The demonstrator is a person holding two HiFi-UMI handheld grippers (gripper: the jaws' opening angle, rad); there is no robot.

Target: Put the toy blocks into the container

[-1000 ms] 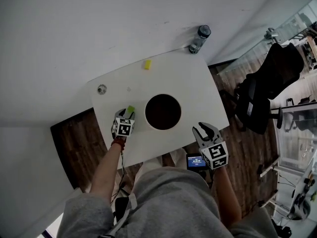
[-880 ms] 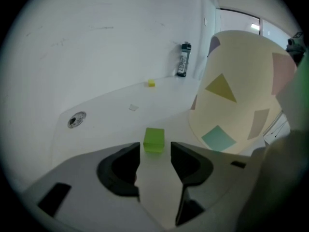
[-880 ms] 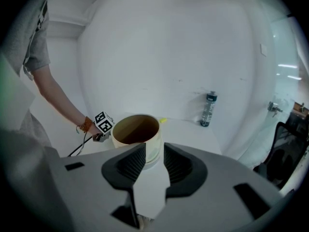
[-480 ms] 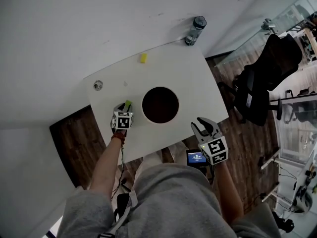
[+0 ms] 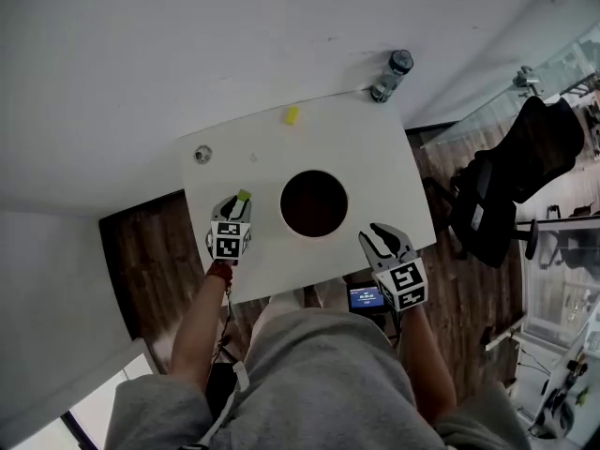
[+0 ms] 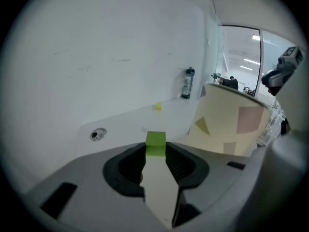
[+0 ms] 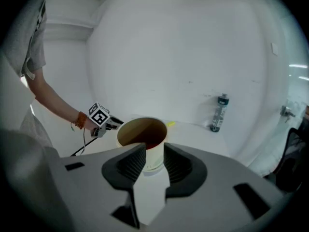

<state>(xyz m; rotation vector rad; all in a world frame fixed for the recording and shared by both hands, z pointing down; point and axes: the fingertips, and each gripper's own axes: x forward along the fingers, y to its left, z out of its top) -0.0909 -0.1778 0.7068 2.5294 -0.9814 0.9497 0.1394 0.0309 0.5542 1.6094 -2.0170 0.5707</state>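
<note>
Left gripper view, nearest item: left claw (image 6: 155, 153), pads pinching a green block (image 6: 155, 140) at their very tips, the jaws having just drawn in on it. The block is a small lime cube with flat matte faces, held just left of the container (image 6: 227, 122).

Right claw (image 7: 154, 153): jaws spread, nothing between them, hanging over the near right edge of the tabletop (image 5: 375, 167).

Container: cream round tub with pale pink and yellow shapes on its wall and a dark inside. It stands mid-tabletop, well apart from every edge.

Open white surface lies between the left claw and the far edge.

Round disc (image 5: 202, 154): near the far left corner.

Yellow block (image 5: 292, 115): small, alone near the far edge, close to the white wall.

Bottle (image 5: 391, 75): upright at the far right corner.

Office chair (image 5: 506, 195): on the wood floor, right of the tabletop, well apart.
</note>
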